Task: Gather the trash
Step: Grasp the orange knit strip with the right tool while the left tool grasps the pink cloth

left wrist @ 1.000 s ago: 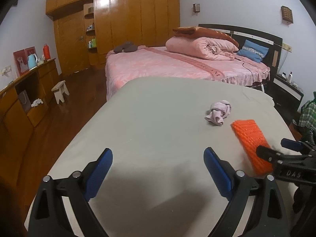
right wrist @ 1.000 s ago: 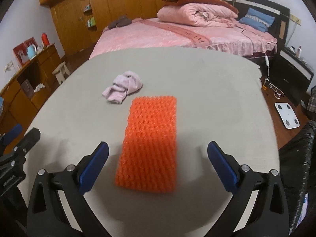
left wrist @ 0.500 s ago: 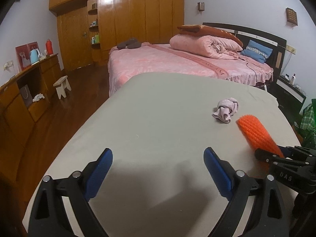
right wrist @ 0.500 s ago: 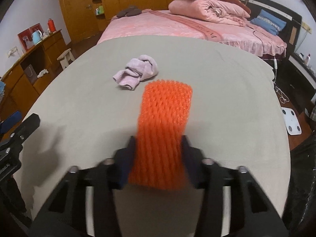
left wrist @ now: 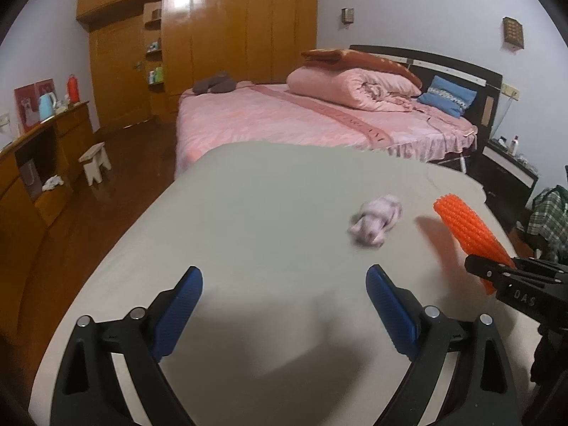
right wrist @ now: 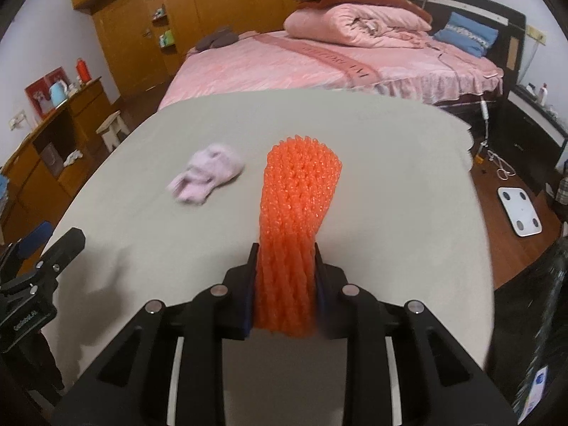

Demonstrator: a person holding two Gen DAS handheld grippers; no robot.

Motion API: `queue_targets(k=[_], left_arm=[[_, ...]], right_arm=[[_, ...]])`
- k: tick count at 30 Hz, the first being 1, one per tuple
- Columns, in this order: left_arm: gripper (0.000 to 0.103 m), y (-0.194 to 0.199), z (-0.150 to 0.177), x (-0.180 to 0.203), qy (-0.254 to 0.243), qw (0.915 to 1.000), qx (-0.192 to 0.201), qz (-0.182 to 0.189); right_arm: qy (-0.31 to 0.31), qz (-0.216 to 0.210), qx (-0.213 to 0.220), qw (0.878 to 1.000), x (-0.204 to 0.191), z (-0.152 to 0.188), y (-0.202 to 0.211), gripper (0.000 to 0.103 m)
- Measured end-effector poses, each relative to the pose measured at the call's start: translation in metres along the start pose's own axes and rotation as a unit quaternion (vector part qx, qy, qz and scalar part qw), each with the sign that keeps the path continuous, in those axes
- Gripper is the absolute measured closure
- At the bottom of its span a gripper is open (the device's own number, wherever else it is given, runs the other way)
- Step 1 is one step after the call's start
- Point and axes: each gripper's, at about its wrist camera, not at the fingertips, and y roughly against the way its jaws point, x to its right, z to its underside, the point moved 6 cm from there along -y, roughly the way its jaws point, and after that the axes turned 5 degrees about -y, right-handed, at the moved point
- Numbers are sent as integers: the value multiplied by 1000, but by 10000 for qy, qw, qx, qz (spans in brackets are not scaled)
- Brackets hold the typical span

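An orange foam net sleeve point(right wrist: 294, 220) is squeezed between the jaws of my right gripper point(right wrist: 284, 266) and lifted off the grey table point(right wrist: 390, 184). It also shows in the left wrist view point(left wrist: 468, 227), sticking up from the right gripper point(left wrist: 497, 273). A crumpled pale pink tissue point(right wrist: 206, 177) lies on the table to the sleeve's left; in the left wrist view the tissue point(left wrist: 376, 223) lies ahead and to the right. My left gripper point(left wrist: 284, 305) is open and empty above the table's near part.
A pink bed point(left wrist: 301, 120) stands behind the table. Wooden cabinets point(left wrist: 32, 163) and a small stool point(left wrist: 95, 161) are on the left. A white scale point(right wrist: 519, 211) lies on the floor at right, and a black bag point(right wrist: 532, 319) hangs at the table's right edge.
My right gripper closed on the orange sleeve and raised it off the table. The left gripper stayed open and shifted slightly.
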Motion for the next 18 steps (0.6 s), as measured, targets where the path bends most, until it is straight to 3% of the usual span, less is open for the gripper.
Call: queue_targets(k=[9,18], left_arm=[[13,-63,-40,45,-218,9993,-141,263],[18,-107,-44,78,-274,9964,-605,531]], right_arm=[[-286,194,13,9994,38,-23,-15,78],[-413,156,-31,9990,50,-25,-23,78]])
